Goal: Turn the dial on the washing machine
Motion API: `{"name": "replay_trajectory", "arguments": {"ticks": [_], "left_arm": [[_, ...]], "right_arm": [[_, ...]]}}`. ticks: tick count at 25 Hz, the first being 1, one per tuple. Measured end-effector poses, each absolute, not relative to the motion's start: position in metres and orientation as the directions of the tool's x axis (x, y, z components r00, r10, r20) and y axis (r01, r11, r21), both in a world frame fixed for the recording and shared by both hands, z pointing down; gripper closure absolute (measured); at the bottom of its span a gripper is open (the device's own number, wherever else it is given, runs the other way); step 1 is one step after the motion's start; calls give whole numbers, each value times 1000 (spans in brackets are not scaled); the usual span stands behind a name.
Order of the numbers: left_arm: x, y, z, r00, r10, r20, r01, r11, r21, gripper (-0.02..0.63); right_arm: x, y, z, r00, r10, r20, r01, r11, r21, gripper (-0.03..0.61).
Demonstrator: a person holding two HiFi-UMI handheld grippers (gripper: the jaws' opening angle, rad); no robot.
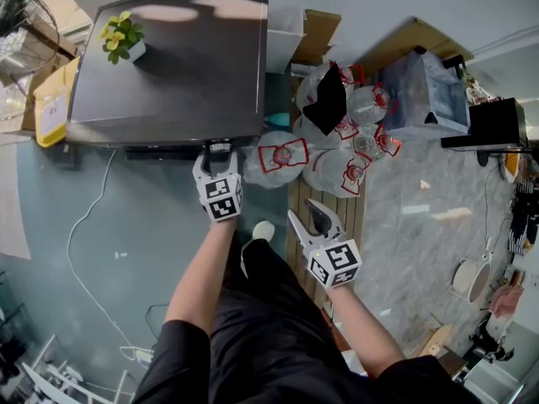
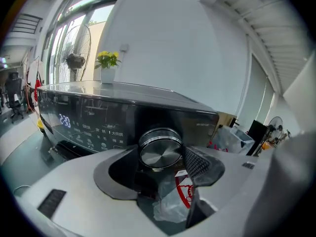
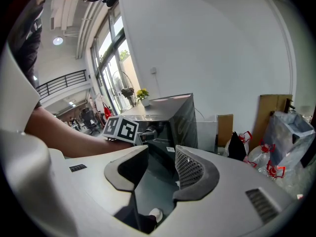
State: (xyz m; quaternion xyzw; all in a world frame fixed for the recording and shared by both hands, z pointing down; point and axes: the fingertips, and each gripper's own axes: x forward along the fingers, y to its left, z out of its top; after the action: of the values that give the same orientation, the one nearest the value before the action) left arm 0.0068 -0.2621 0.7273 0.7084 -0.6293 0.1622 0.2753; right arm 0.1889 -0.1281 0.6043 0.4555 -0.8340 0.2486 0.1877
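Note:
The dark washing machine [image 1: 168, 66] stands ahead of me, its control panel [image 2: 94, 127] lit with a display. A round silver dial [image 2: 159, 152] sticks out of the panel near the machine's right end. My left gripper [image 1: 220, 151] reaches the front edge there. In the left gripper view its jaws sit against both sides of the dial, shut on it. My right gripper [image 1: 307, 215] hangs lower right, away from the machine, open with nothing between its fingers [image 3: 190, 168]. The right gripper view shows the left gripper's marker cube [image 3: 121, 129] at the machine's front.
A small pot of yellow flowers [image 1: 122, 39] stands on the machine's top. Several clear plastic bags with red print [image 1: 337, 141] lie on the floor to the right. Cardboard [image 1: 316, 32] leans behind. A white cable [image 1: 84, 225] runs across the floor on the left.

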Motion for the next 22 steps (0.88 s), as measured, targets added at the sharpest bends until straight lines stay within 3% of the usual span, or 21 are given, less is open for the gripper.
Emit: {"name": "replay_trajectory", "arguments": {"ticks": [22], "left_arm": [[3, -263, 723, 200, -845, 497, -890, 55, 453, 341]], "right_arm": [[192, -123, 605, -531, -663, 528, -845, 464, -265, 417]]}}
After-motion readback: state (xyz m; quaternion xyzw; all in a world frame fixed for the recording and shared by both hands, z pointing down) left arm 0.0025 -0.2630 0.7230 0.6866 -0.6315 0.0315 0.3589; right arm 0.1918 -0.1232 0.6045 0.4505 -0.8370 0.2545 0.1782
